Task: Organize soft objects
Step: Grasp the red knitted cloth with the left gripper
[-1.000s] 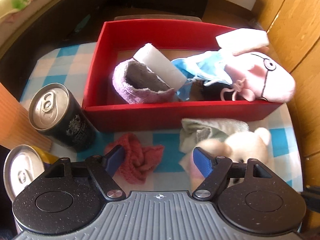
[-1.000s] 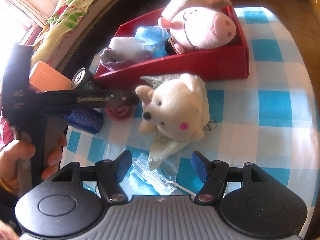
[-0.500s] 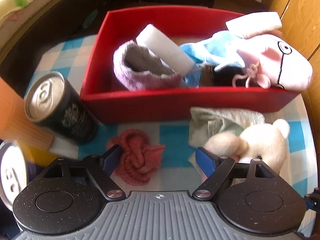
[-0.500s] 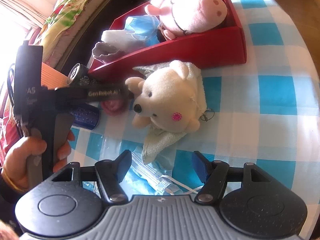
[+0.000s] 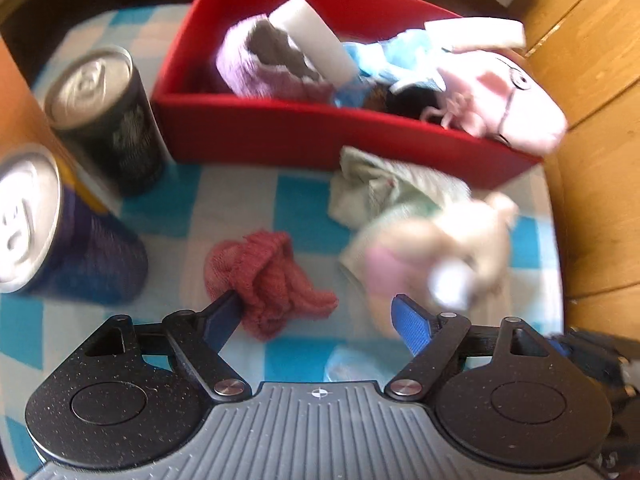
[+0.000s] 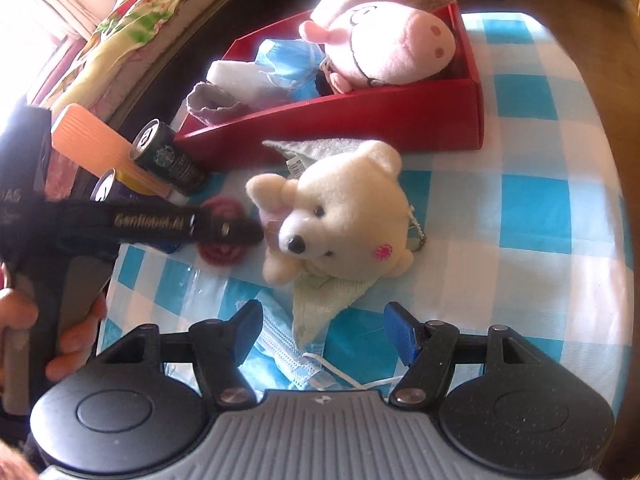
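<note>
A red box point(image 5: 280, 136) point(image 6: 400, 116) holds a pink pig plush point(image 5: 504, 108) point(image 6: 384, 48), white sponges point(image 5: 316, 44), a blue mask point(image 6: 288, 60) and a purple-grey sock point(image 5: 260, 68). On the checked cloth lie a red knitted cloth point(image 5: 272, 276) point(image 6: 220, 252), a cream bear plush point(image 5: 452, 248) point(image 6: 344, 216) on a pale green towel point(image 5: 384, 188) point(image 6: 324, 304), and a blue face mask point(image 6: 288, 352). My left gripper point(image 5: 320, 316) is open, its left finger touching the red cloth. My right gripper point(image 6: 324, 328) is open over the mask and the towel corner.
A dark can point(image 5: 108, 116) point(image 6: 168, 156) and a purple can point(image 5: 52, 232) stand left of the box, beside an orange ribbed object point(image 6: 92, 144). Wooden furniture point(image 5: 592, 120) lies to the right. A bed with flowered cover point(image 6: 132, 20) is beyond the table.
My left gripper has moved down and forward over the red knitted cloth, which now lies between its fingers. The right gripper has shifted slightly; the bear sits more central in its view.
</note>
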`<state>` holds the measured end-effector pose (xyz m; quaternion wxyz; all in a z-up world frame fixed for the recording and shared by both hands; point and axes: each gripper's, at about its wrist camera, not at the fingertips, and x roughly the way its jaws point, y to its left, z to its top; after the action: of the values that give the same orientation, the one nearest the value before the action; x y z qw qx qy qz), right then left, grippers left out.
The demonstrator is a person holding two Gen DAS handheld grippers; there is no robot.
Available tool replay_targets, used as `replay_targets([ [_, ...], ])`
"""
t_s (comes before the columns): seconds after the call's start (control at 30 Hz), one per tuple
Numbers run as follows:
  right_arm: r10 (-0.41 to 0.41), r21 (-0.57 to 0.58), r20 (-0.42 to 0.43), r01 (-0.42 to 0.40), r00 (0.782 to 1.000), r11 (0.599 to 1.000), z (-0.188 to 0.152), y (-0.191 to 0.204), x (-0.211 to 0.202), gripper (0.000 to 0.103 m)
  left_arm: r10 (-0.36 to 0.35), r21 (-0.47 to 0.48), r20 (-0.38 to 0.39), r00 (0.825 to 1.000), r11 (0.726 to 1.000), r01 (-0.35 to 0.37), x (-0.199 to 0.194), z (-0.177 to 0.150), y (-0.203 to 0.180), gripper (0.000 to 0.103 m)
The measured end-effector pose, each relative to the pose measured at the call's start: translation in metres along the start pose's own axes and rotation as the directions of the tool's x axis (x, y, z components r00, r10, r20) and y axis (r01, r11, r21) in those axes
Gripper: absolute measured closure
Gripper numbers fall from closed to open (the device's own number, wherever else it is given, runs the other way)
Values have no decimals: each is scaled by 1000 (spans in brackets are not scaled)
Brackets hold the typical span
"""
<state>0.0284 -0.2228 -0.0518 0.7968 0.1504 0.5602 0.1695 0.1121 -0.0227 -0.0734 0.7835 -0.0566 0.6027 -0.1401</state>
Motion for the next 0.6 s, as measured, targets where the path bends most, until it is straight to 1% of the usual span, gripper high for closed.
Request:
replay_targets([
  [0.07,7,3,-2,-7,1000,1000,0,-1,0,58,-20,-29,16,1000,999,20,-5,-3,4,24],
  [0.1,5,3,-1,-5,1000,1000,0,-1,0,58,-6,-40,32,999,999,7,-7,-4,5,24],
  [0.13,1,3,-1,-1,1000,1000,0,-2,1,58,24,-42,48,999,999,-22,-9,-4,4,24],
  [0.2,-4,6,-4,4,1000,1000,0,-3,2,58,100,-46,102,990,994,-96,-10,-1,0,25],
  [0.27,-6,9,-8,6,1000,1000,0,-3,3,58,136,-52,127,983,990,-130,-7,5,-2,24],
  [0.33,-4,5,-13,4,1000,1000,0,-2,5,58,153,-90,108,982,986,-144,3,14,1,24],
  [0.37,-4,4,-14,4,1000,1000,0,-2,5,58,155,-115,85,984,983,-145,10,18,3,25],
  [0.43,-5,-1,-18,5,1000,1000,0,-2,7,58,159,-160,57,986,976,-148,18,18,9,28],
  [0.47,-6,-3,-18,6,1000,1000,0,-1,7,58,166,-178,56,984,972,-154,21,18,11,28],
  [0.6,-9,-5,-17,9,1000,1000,1,-3,7,58,164,-188,58,985,971,-151,25,22,13,29],
])
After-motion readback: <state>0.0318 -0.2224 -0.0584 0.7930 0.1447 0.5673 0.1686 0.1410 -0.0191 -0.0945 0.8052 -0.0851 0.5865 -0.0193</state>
